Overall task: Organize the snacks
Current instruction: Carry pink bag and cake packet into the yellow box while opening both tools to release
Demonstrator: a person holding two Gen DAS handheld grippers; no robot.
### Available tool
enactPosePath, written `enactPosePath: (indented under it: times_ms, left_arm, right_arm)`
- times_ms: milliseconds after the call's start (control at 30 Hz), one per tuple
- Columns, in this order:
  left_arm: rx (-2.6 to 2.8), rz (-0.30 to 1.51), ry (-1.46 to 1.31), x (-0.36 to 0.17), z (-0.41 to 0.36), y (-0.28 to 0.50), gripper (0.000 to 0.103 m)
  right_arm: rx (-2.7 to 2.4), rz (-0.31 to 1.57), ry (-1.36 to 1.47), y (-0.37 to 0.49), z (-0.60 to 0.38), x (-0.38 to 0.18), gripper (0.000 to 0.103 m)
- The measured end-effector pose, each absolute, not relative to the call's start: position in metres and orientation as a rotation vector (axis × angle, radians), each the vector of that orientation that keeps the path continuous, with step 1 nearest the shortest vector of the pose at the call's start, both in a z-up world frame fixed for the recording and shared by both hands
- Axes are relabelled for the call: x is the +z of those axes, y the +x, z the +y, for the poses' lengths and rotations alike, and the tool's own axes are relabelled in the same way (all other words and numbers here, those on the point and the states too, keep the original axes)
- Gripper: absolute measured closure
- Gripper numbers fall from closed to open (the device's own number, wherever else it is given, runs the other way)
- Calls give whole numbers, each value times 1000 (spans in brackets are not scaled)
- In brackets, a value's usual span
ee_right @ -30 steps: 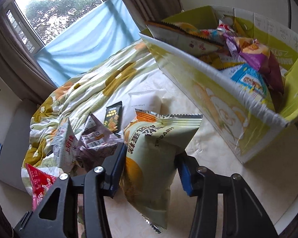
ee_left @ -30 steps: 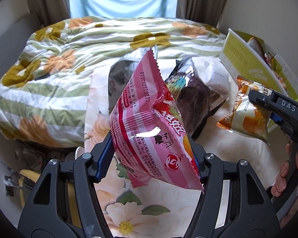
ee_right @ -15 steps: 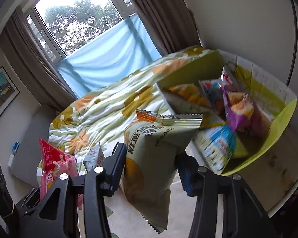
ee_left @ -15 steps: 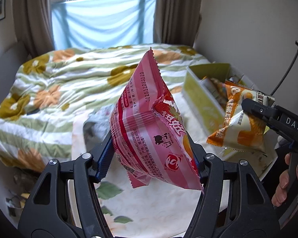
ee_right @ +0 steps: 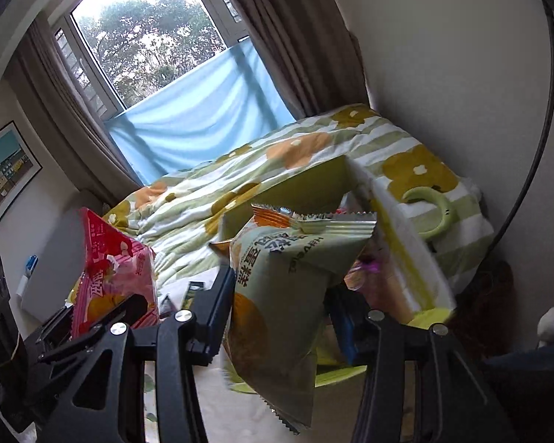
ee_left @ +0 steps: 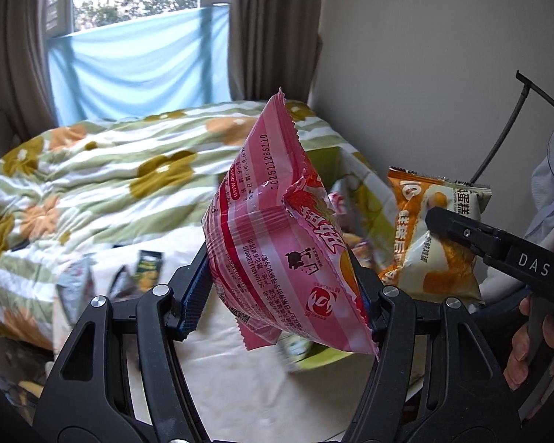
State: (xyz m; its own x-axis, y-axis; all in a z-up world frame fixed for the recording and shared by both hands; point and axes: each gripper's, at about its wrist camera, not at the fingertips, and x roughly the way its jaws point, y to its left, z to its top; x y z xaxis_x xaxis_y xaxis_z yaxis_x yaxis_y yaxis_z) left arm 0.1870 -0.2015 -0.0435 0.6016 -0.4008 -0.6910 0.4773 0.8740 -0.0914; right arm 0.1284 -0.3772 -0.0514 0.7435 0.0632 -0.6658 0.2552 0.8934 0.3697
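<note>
My left gripper [ee_left: 282, 291] is shut on a pink striped snack bag [ee_left: 277, 243] and holds it up in the air. My right gripper [ee_right: 280, 310] is shut on a pale green and orange snack bag [ee_right: 277, 295], also lifted. That bag [ee_left: 432, 236] shows at the right in the left wrist view, and the pink bag [ee_right: 110, 273] at the left in the right wrist view. A yellow-green cardboard box [ee_right: 406, 254] with several snacks in it stands beyond and below both bags, partly hidden by them.
A flowered quilt [ee_left: 103, 177] covers the bed behind. Several loose snack packets [ee_left: 147, 269] lie on the flowered cloth at the lower left. A wall [ee_left: 424, 74] is at the right, with a thin black cable [ee_right: 546, 110]. A green ring [ee_right: 432, 214] lies on the quilt.
Both grippers have risen and tilted upward with their bags, and the box has dropped lower in view. The right bag is now nearer over the box.
</note>
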Motion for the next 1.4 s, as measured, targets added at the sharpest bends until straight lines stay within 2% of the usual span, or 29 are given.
enactPosePath:
  times_ms: [200,300,367,400,933,1267,1300,1333,1367,1400]
  left_arm:
    - [-530,838,105,-69,-275,188,42]
    - [-516,865,92,-82,-298,190,37]
    - [-504,874,102,-88,-307,193,16]
    - [-484,874,114,-90,-310,193,0]
    - [-356,863,85,-77,-233,168,1]
    - [-311,876,73,-76,-218,175,1]
    - [-309,878,75,-78,-218,177,1]
    - [-308,882,76,-80,-219,178,1]
    - [-306,886,76,-82,-220,179,1]
    - [-305,891,75,-85,-221,179,1]
  right_arm:
    - [-105,761,441,125,-429,-58,58]
    - [-108,770,409,125,-447,-57,58]
    - [-107,774,388,126,-456,-57,58]
    - [-106,776,385,127,-459,-57,58]
    - [-27,737,327,148,-458,-40,58]
    - [-33,886,209,197,-445,-75,55]
    - [-26,893,223,200,-447,-80,52]
    - [-29,902,233,203,-449,-85,38]
    - [-30,906,237,203,-449,-87,18]
    - [-26,903,243,203,-449,-88,10]
